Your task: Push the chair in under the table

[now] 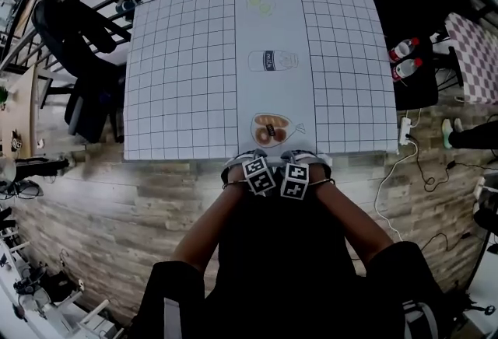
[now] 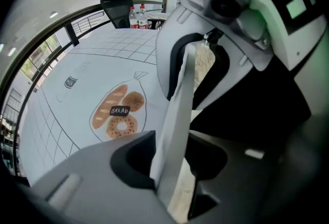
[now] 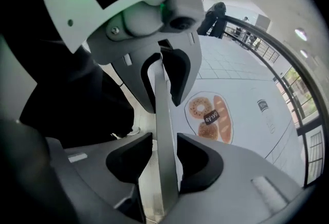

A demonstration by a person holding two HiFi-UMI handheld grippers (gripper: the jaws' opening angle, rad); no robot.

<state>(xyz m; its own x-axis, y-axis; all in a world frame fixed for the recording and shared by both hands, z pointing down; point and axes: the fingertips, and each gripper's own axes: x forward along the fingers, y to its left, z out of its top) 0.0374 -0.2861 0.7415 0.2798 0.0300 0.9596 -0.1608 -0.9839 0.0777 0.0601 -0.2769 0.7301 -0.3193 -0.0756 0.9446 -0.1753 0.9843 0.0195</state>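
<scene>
The chair shows only as the thin pale grey top edge of its back point(image 2: 179, 105), seen edge-on; the rest is hidden under my arms. My left gripper point(image 2: 172, 164) straddles this edge, with a dark gap on each side, so it is open. My right gripper point(image 3: 164, 161) straddles the same chair-back edge point(image 3: 163, 110), also open and with gaps on both sides. In the head view the left gripper point(image 1: 250, 159) and the right gripper point(image 1: 305, 159) sit side by side, pointing steeply down at the near edge of the table point(image 1: 187, 96).
The table carries a white gridded cloth with a bread drawing point(image 1: 271, 130) right in front of the grippers. A black office chair point(image 1: 74, 42) stands at the table's left. Two bottles point(image 1: 405, 57) and a power strip with its cable point(image 1: 405, 130) lie to the right. A dark railing runs behind.
</scene>
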